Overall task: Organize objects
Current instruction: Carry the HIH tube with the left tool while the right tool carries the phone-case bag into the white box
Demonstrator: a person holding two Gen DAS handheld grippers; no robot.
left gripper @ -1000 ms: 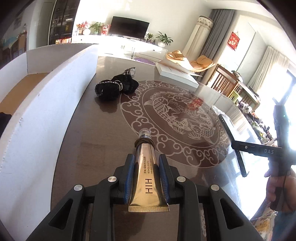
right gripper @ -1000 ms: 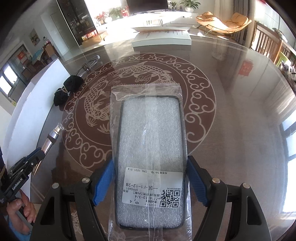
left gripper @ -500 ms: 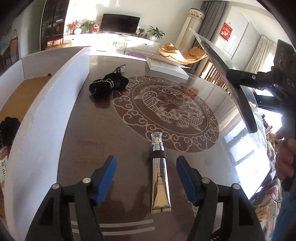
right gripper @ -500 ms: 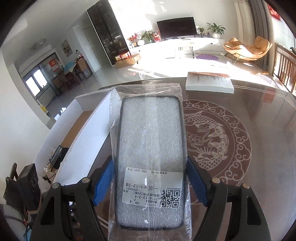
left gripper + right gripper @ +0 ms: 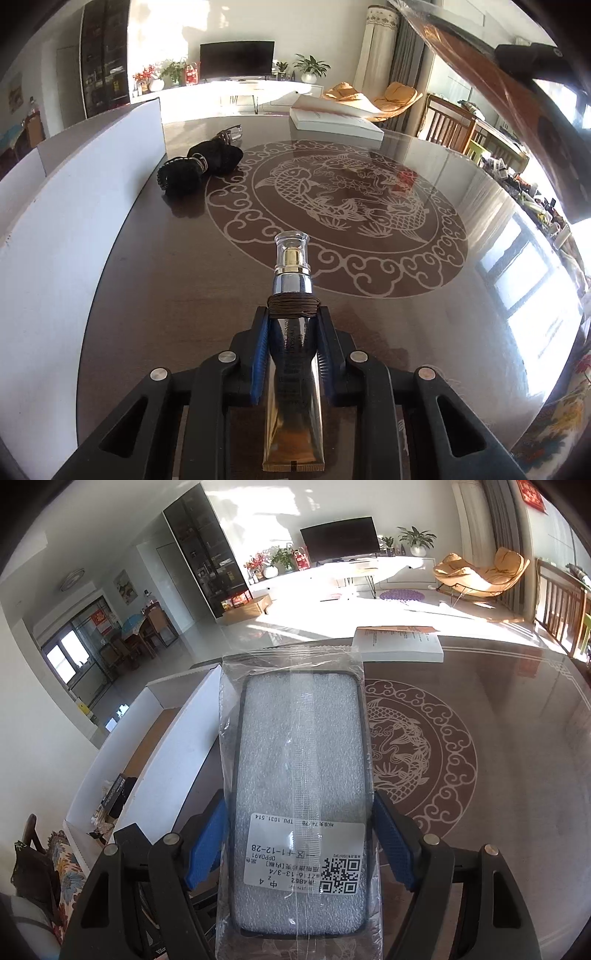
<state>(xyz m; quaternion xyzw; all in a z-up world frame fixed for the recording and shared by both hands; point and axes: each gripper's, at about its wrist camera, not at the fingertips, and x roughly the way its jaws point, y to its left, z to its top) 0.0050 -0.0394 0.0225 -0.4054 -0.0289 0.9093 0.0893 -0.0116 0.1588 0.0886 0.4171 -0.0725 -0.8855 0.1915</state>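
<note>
Counter (image 5: 155,295): glossy dark brown, with a pale round medallion (image 5: 343,206) of a fish ringed by cloud scrolls. Tube (image 5: 293,387): metallic gold with dark lettering, brown cord at the neck, chrome collar, clear cap; bagged phone case (image 5: 301,805): black rim, white foam filling, white label with black code. Gripper pads (image 5: 207,845) blue on black frames; pouch (image 5: 201,168) black; box (image 5: 48,229) white.

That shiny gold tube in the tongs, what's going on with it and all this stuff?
A person is tidying a table, holding tongs in each hand. The left tongs are shut on the gold tube, its clear cap pointing toward the fish pattern. The right tongs grip a bagged phone case, held up near the white box beside the table. A black pouch and a book lie on the table.
</note>
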